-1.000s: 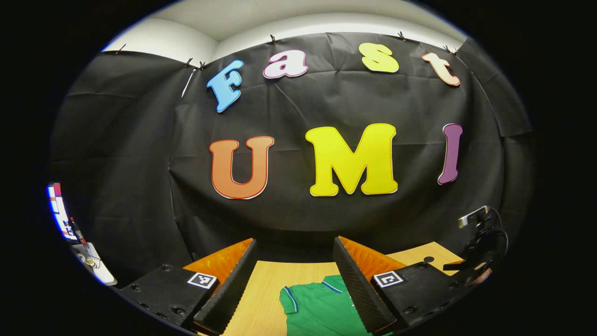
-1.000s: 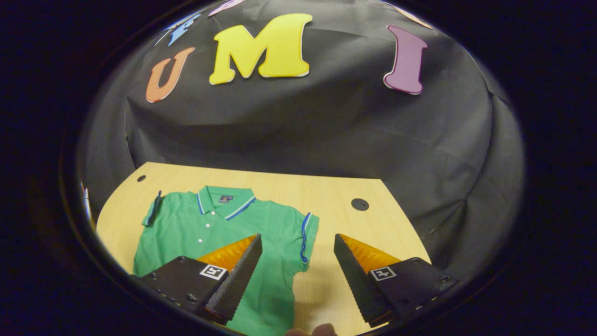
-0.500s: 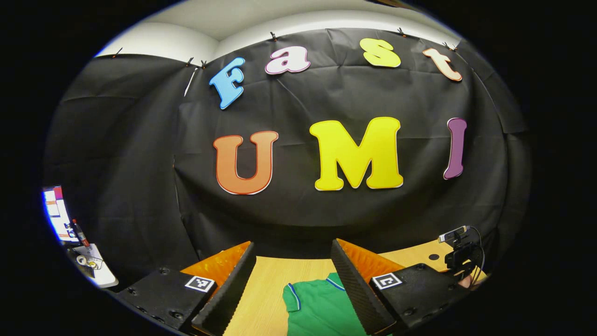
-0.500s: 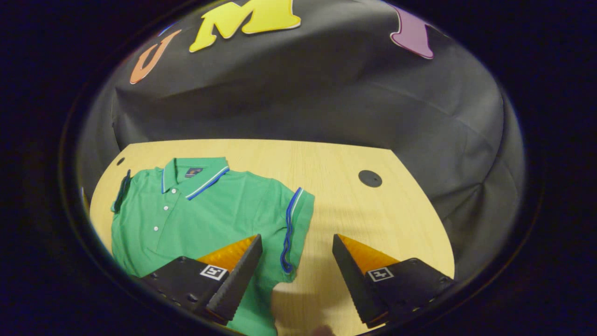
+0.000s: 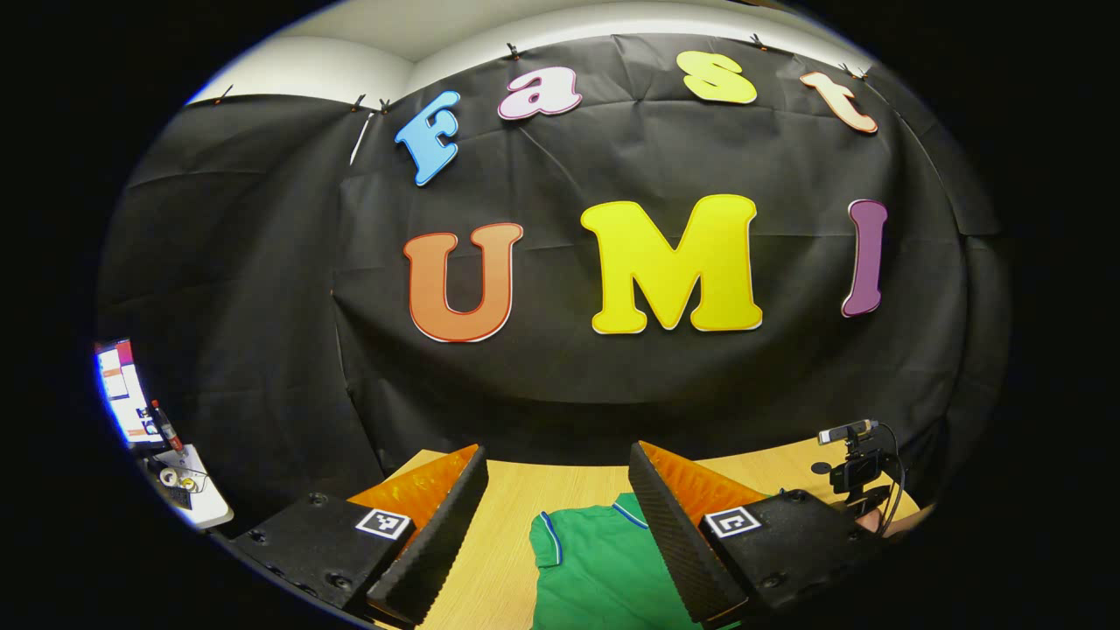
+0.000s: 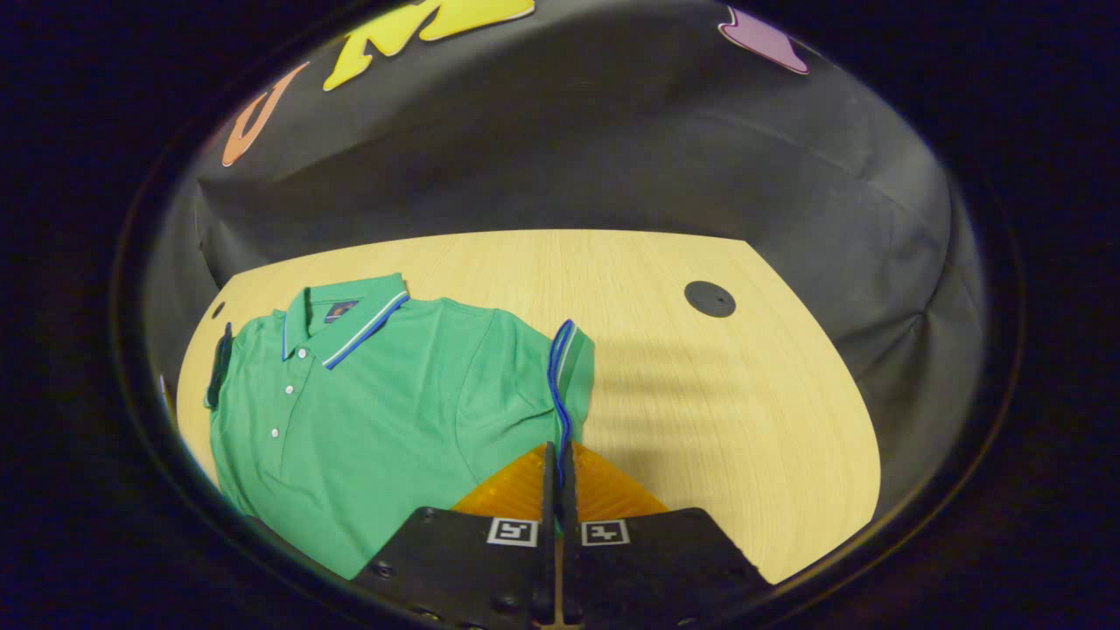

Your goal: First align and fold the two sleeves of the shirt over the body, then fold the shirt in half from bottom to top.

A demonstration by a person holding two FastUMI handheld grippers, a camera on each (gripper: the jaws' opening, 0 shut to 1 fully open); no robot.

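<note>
A green shirt (image 6: 385, 394) lies flat on a light wooden table (image 6: 700, 394). Its collar (image 6: 346, 315) points toward the black wall at the back. The shirt sits on the left part of the table in the right gripper view. To the right of it the table is bare wood out to the curved edge, with one small dark round spot (image 6: 710, 298) near the far side.

The right gripper (image 6: 558, 472) is at the edge of the sleeve (image 6: 569, 367) with the blue trim. Its two fingers are pressed together with the blue-striped sleeve edge pinched between them.

The left gripper (image 5: 556, 525) is up above the table, and its fingers are wide apart with nothing between them. Between them the left gripper view shows the other sleeve (image 5: 551, 542) and a strip of bare table beside it. Far off on the right sits a small camera on a stand (image 5: 853, 464), near the table's edge.
</note>
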